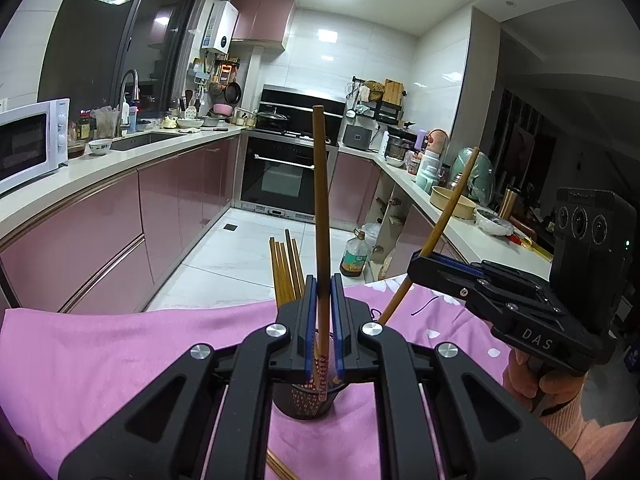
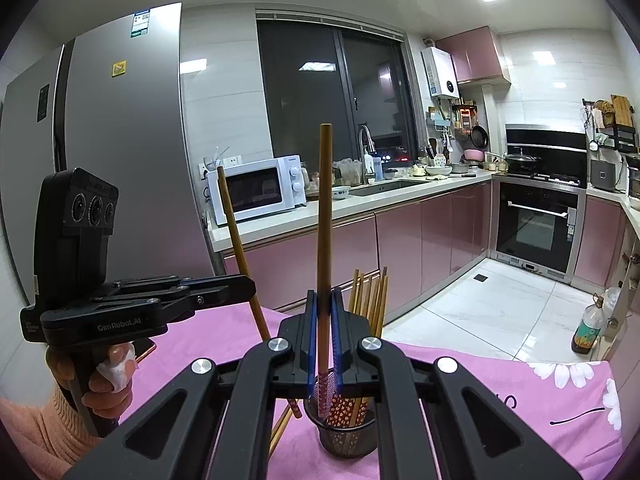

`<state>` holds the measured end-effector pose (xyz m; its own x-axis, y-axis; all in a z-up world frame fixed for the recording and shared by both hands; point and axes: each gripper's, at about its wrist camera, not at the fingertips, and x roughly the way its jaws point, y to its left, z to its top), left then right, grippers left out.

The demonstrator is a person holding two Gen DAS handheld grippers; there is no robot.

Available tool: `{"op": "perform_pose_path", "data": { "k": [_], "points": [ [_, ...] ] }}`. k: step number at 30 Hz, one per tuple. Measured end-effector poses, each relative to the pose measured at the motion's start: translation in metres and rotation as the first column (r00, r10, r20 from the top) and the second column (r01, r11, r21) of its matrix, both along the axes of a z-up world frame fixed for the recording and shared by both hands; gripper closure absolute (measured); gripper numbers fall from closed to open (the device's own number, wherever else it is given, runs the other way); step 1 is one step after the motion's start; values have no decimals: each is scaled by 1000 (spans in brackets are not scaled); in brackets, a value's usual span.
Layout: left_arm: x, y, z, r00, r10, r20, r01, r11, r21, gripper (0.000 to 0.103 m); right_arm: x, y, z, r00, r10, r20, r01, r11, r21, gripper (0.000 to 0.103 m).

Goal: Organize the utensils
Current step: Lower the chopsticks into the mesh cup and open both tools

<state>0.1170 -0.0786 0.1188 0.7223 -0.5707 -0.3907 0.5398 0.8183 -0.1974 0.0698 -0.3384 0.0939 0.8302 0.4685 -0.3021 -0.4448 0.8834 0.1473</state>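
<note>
Left wrist: left gripper (image 1: 324,312) clamped on upright chopstick (image 1: 321,216) above mesh holder (image 1: 306,400) near cloth's (image 1: 120,360) far edge; open floor (image 1: 256,248) beyond.
Right wrist: right gripper (image 2: 324,332) clamped on second chopstick (image 2: 324,216), over holder.

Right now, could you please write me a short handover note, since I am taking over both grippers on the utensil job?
Left gripper: shut on one chopstick, held upright above the mesh cup.
Right gripper: shut on another chopstick, also above the cup.
Done: a bundle of chopsticks already stands in the cup on the pink cloth.
Left: lower both held chopsticks in; collect the loose ones lying beside the cup.
</note>
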Motion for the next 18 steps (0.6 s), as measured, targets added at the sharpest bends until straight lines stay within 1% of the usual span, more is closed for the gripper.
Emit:
{"op": "perform_pose_path", "data": {
  "k": [10, 18],
  "points": [
    [13, -8, 0, 1000, 5, -6, -5, 1000, 3, 95, 13, 6, -5, 1000, -24, -17, 23, 1000, -20, 98],
    [30, -18, -14, 1000, 4, -28, -4, 1000, 16, 95, 23, 11, -14, 998, -24, -55, 22, 999, -32, 98]
  ]
}}
